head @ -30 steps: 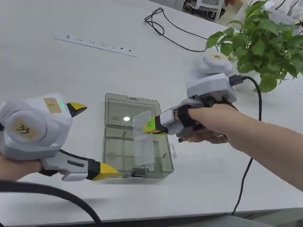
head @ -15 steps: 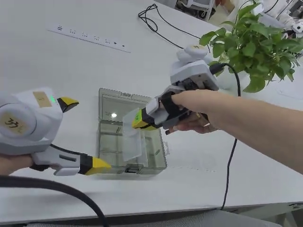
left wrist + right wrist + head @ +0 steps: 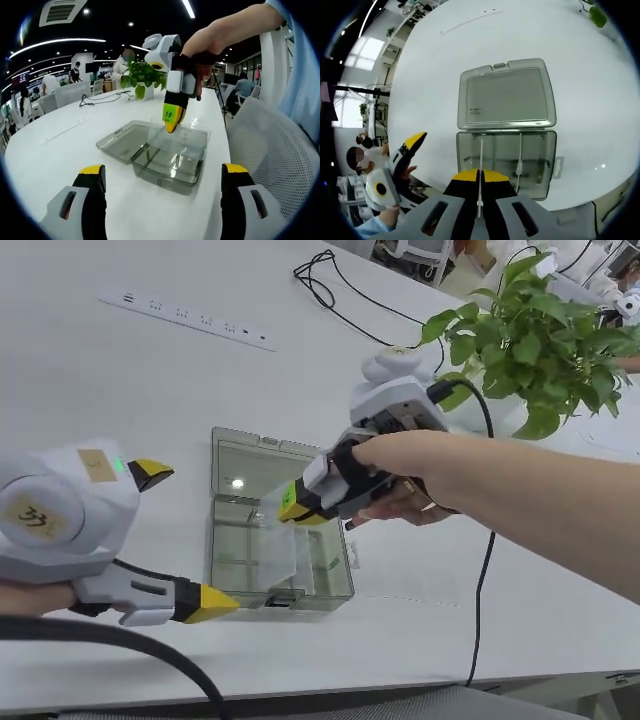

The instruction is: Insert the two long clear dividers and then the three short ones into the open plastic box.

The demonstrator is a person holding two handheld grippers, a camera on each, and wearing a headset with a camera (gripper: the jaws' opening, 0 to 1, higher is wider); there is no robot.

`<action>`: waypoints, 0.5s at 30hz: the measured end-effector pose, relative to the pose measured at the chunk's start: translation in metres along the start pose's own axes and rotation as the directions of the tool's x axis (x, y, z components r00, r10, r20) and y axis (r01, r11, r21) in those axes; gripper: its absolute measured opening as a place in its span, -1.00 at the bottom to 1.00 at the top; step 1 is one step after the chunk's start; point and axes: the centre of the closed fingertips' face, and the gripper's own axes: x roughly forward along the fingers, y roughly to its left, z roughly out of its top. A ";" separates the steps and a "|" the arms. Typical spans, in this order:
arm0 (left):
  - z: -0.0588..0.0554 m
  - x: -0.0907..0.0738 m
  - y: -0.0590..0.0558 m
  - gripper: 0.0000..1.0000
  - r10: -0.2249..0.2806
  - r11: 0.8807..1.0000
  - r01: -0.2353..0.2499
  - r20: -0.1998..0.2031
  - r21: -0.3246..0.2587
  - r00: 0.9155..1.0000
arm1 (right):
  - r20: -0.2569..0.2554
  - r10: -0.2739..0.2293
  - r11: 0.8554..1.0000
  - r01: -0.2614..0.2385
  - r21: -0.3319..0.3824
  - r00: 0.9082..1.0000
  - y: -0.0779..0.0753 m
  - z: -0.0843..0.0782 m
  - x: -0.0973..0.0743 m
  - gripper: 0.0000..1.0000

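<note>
The clear plastic box (image 3: 335, 585) lies open on the white table, its lid (image 3: 255, 465) flat behind it. My right gripper (image 3: 295, 508) hangs over the box base, shut on a clear divider (image 3: 282, 545) whose lower edge reaches down into the box. In the right gripper view that divider (image 3: 481, 155) runs edge-on from the gripper (image 3: 479, 175) over the base (image 3: 540, 150); another thin divider (image 3: 520, 155) stands in the base. My left gripper (image 3: 185, 537) is open, left of the box, holding nothing. From the left gripper (image 3: 162, 172) I see the box (image 3: 187, 175).
A white power strip (image 3: 185, 318) and a black cable (image 3: 340, 295) lie at the back. A potted plant (image 3: 530, 330) stands at the right rear. The right gripper's black cable (image 3: 480, 580) drops over the table's front edge.
The right gripper has carried the divider slightly left and lower over the box base. The left gripper stays open beside the box. The head camera has shifted.
</note>
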 end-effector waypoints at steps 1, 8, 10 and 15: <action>0.000 0.000 0.000 0.95 0.001 1.000 -0.001 -0.001 -0.001 1.000 | -0.002 -0.003 1.000 0.003 0.001 1.000 0.000 -0.001 0.001 -0.96; -0.003 0.001 -0.001 0.93 -0.001 1.000 0.001 -0.002 -0.013 1.000 | -0.012 -0.029 1.000 0.029 -0.010 1.000 -0.004 -0.004 0.005 -0.96; -0.004 0.001 -0.001 0.93 0.000 1.000 0.000 -0.006 -0.015 1.000 | -0.017 -0.038 0.999 0.038 -0.014 0.999 -0.006 -0.002 0.006 -0.96; -0.005 0.001 -0.002 0.92 -0.001 1.000 0.001 -0.006 -0.020 1.000 | -0.018 -0.049 0.999 0.048 -0.016 0.999 -0.009 -0.002 0.010 -0.96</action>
